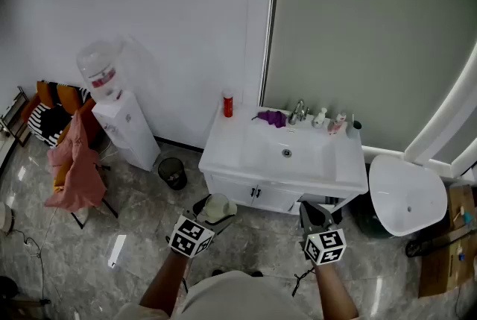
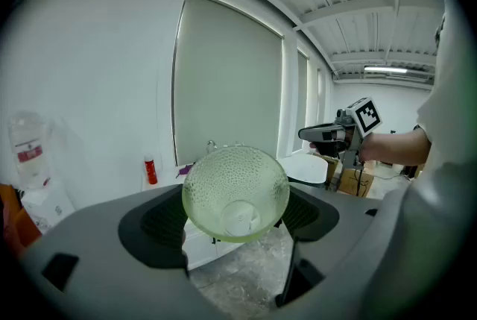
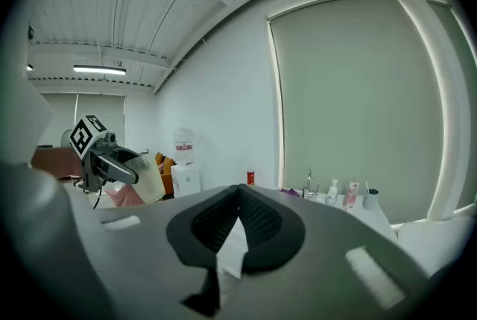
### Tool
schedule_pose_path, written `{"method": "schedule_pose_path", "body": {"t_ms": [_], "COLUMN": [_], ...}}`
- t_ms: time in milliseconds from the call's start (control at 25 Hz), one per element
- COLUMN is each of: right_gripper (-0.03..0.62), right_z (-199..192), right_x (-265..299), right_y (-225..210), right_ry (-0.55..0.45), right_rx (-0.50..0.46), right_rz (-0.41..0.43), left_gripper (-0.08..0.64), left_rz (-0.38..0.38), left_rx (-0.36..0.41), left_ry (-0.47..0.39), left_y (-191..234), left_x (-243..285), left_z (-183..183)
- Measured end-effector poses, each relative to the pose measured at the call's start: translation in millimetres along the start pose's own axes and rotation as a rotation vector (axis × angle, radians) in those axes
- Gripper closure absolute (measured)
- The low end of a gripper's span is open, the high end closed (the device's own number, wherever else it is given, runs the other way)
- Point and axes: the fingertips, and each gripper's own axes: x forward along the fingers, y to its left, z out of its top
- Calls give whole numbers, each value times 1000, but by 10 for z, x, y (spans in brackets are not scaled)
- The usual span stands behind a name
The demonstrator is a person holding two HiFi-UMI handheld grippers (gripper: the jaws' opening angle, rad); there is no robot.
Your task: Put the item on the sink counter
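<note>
A pale green, dimpled glass cup [image 2: 235, 193] sits between the jaws of my left gripper [image 2: 235, 218], mouth toward the camera, and the jaws are shut on it. In the head view the cup [image 1: 217, 207] and left gripper [image 1: 211, 215] hover over the floor just in front of the white sink counter [image 1: 223, 143]. My right gripper [image 1: 314, 215] is level with it to the right, also short of the counter. Its jaws meet at the tip [image 3: 238, 193] with nothing between them. In the right gripper view the cup [image 3: 149, 177] shows at the far left.
On the counter stand a red bottle [image 1: 227, 104], a purple cloth [image 1: 270, 118], a faucet [image 1: 298, 111] and several small bottles [image 1: 332, 121]. A water dispenser [image 1: 112, 110], a chair with pink cloth [image 1: 74, 162] and a bin [image 1: 172, 172] are at the left. A white toilet [image 1: 406, 195] is at the right.
</note>
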Motion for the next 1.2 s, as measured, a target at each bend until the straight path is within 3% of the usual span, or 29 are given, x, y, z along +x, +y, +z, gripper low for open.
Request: {"method": "schedule_pose_path", "body": {"t_ms": [360, 640, 1200], "right_gripper": [581, 581, 581], "right_z": [27, -56, -178], "right_x": [34, 30, 92], "right_y": [135, 171, 820], "right_ry": [-6, 19, 47], "right_rx": [-5, 26, -14], "right_rz": [-8, -66, -74], "left_gripper": [173, 173, 173], "left_rz": [-2, -13, -54], "left_rx": [4, -29, 11], "left_ry": [-8, -23, -13], "left_y": [88, 163, 315], "left_x": [-82, -188, -487], "left_z": [-37, -91, -421]}}
